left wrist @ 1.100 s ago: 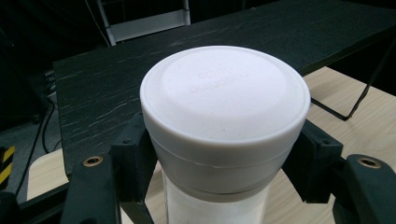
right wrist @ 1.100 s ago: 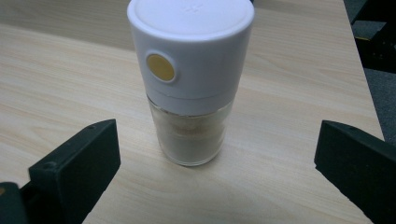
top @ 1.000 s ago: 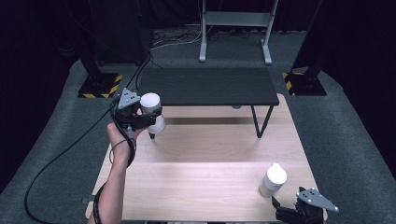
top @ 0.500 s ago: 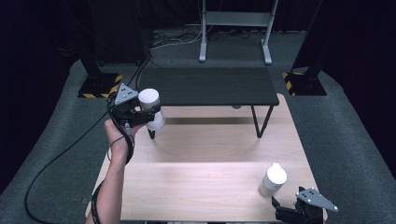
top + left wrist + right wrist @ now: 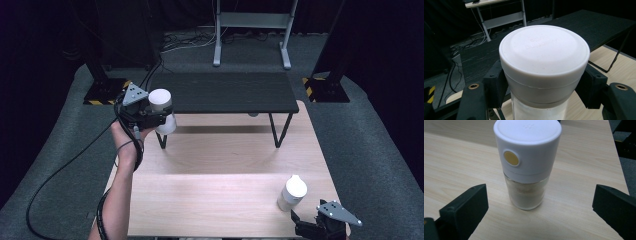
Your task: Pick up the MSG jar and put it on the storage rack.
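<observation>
My left hand-held gripper (image 5: 544,92) clamps the white-capped jar (image 5: 544,65) below its cap: rigid, smooth, likely slippery. Right hand-held gripper (image 5: 541,207) gapes wide before the grinder (image 5: 527,162).

Your left forearm (image 5: 120,190) reaches forward, left gripper (image 5: 159,117) raised, jaws clamped tight. Your right gripper (image 5: 306,224) sits low at the near edge, jaws wide apart.

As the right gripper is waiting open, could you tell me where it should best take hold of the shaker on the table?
Probably the white cap of the shaker: it stands upright, and the cap is wide and straight-sided. Come in level from the near edge, where the right gripper already faces it, one jaw on either side.
</observation>
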